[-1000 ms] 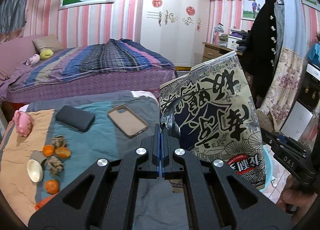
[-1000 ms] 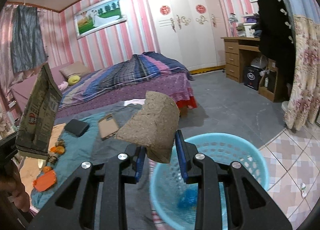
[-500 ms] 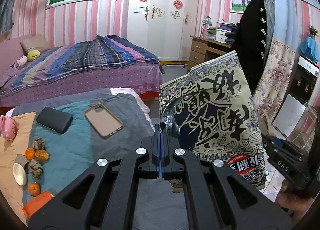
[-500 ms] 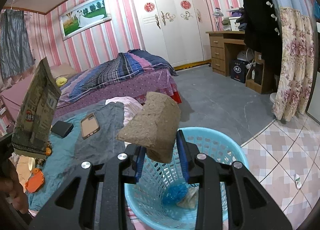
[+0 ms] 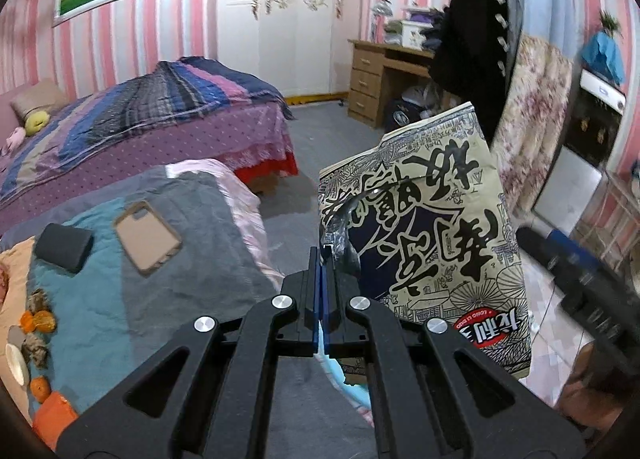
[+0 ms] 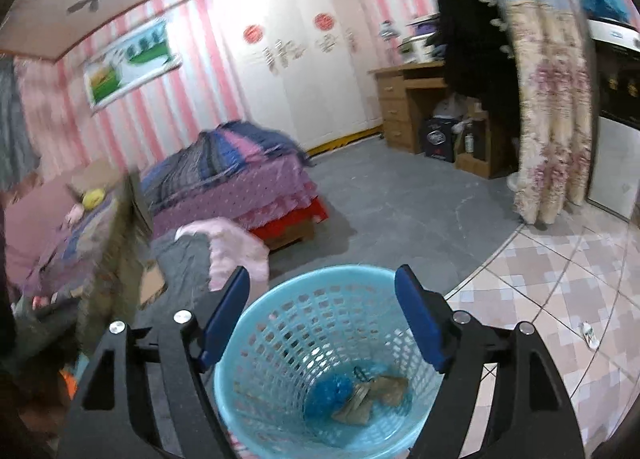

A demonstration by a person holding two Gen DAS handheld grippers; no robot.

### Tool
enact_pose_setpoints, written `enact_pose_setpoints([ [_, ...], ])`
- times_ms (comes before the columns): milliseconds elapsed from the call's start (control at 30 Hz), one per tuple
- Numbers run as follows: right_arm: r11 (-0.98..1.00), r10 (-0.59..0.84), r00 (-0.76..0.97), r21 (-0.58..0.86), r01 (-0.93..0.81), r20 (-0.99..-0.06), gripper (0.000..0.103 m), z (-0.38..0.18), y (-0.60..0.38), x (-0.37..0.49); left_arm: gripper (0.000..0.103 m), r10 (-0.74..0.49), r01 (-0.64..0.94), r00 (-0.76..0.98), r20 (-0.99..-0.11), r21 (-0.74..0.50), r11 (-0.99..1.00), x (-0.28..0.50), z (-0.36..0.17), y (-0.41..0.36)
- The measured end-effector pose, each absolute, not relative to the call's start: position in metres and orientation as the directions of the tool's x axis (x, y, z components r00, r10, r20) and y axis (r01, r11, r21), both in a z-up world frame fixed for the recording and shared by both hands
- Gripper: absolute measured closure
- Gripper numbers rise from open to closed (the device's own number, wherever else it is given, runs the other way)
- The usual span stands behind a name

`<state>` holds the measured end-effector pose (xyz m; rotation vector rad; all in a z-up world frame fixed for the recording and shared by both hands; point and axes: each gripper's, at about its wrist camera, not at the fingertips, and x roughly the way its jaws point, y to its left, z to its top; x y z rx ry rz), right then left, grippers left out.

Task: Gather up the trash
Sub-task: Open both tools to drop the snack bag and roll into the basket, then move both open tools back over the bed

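My left gripper [image 5: 322,255] is shut on the corner of a beige snack bag [image 5: 432,243] printed with large black characters, and holds it upright in the air beside the bed. My right gripper [image 6: 322,289] is open and empty above a light blue plastic basket [image 6: 280,323]. A brown cardboard piece [image 6: 380,391] lies at the bottom of the basket next to a blue crumpled wrapper [image 6: 330,393]. A sliver of the basket rim [image 5: 344,377] shows below the left gripper.
On the bed cover lie a phone in a tan case [image 5: 148,235], a black case [image 5: 64,245], oranges and peels [image 5: 40,319] and an orange packet [image 5: 52,415]. A purple bed [image 5: 140,127], wooden desk [image 5: 384,79] and floral curtain [image 6: 548,107] stand around the grey floor.
My right gripper opened and the brown cardboard piece dropped into the basket. The left gripper kept hold of the snack bag and swung right.
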<state>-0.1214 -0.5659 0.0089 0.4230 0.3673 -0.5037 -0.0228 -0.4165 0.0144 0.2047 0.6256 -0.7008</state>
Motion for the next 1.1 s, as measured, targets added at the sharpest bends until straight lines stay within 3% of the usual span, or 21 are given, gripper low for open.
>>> enact_pose_setpoints([
  [133, 0.776, -0.413, 0.813, 0.307, 0.550, -0.411, 0.029, 0.012, -0.575, -0.131, 0.100, -0.546, 0.696, 0.544, -0.637, -0.021, 0.718, -0.025, 0.003, -0.444],
  [167, 0.770, -0.419, 0.810, 0.312, 0.557, -0.410, 0.029, 0.011, -0.579, -0.133, 0.086, -0.548, 0.704, 0.531, -0.646, -0.024, 0.710, -0.025, 0.001, -0.449],
  [200, 0.763, -0.421, 0.809, 0.321, 0.561, -0.410, 0.029, 0.010, -0.585, -0.135, 0.061, -0.548, 0.706, 0.530, -0.647, -0.021, 0.708, -0.026, -0.001, -0.453],
  [267, 0.753, -0.424, 0.806, 0.334, 0.567, -0.413, 0.029, 0.008, -0.590, -0.137, 0.039, -0.552, 0.701, 0.542, -0.634, -0.021, 0.713, -0.028, -0.002, -0.456],
  [700, 0.770, -0.381, 0.823, 0.348, 0.534, -0.421, 0.029, 0.005, -0.589, -0.125, 0.039, -0.534, 0.649, 0.578, -0.617, -0.050, 0.759, -0.024, -0.003, -0.423],
  [967, 0.840, -0.301, 0.862, 0.314, 0.442, -0.407, 0.029, 0.013, -0.551, -0.104, 0.039, -0.435, 0.521, 0.683, -0.587, -0.026, 0.853, -0.024, 0.007, -0.316],
  [1100, 0.893, -0.202, 0.899, 0.303, 0.332, -0.387, 0.026, 0.019, -0.507, -0.085, 0.032, -0.351, 0.417, 0.741, -0.572, -0.018, 0.909, -0.019, 0.011, -0.243],
])
